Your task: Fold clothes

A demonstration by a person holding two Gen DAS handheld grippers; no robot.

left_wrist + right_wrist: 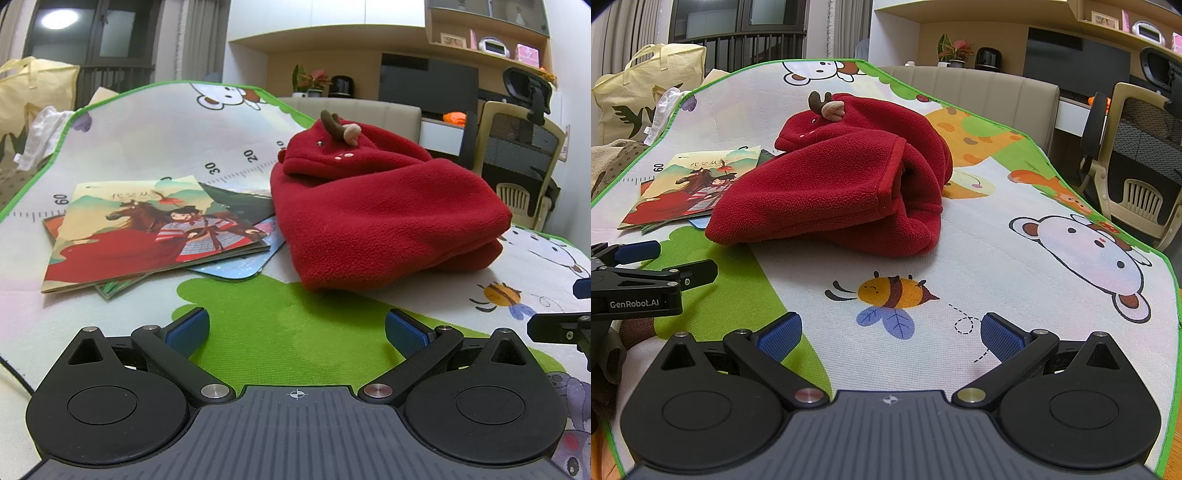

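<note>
On the play mat (pixel 960 266) lay a red fleece hoodie (pixel 831 184), already folded into a thick bundle beside some picture books (pixel 147 236). Both the left tool (pixel 297 326) and right tool (pixel 890 332) gaped wide, empty, so folding looked nearly finished.

Lower books (pixel 236 266) mostly hidden under the top picture book (pixel 147 229). Book corner tucked behind red fleece garment (pixel 831 184). Left gripper (pixel 665 264) cut off by frame edge.
</note>
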